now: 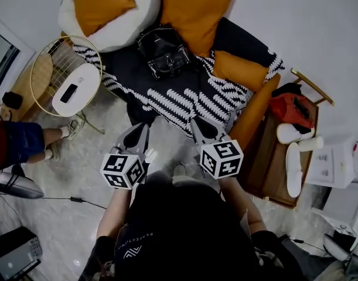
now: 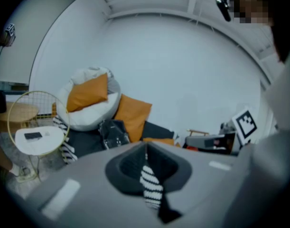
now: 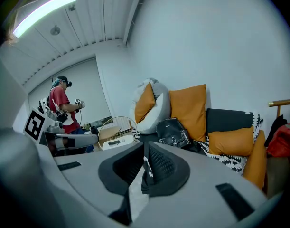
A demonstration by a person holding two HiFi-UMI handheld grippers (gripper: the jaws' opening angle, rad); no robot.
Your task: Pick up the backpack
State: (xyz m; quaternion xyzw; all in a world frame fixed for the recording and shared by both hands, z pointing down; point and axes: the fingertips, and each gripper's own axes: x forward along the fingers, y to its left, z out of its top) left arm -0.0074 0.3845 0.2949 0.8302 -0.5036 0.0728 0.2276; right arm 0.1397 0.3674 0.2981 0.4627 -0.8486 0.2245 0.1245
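A black leather backpack (image 1: 163, 51) with metal buckles lies on the couch's black-and-white patterned cover (image 1: 184, 95), between orange cushions. It also shows in the left gripper view as the backpack (image 2: 113, 133) and in the right gripper view as the backpack (image 3: 173, 133). My left gripper (image 1: 145, 127) and right gripper (image 1: 195, 122) hover side by side above the floor, short of the couch's front edge, both pointing at it. Each has its jaws together with nothing between them. Neither touches the backpack.
A round wire side table (image 1: 64, 75) with a white top stands left of the couch. A wooden rack (image 1: 287, 151) with white slippers and red cloth stands to the right. A second person (image 1: 17, 142) stands at the left. Cables run across the floor.
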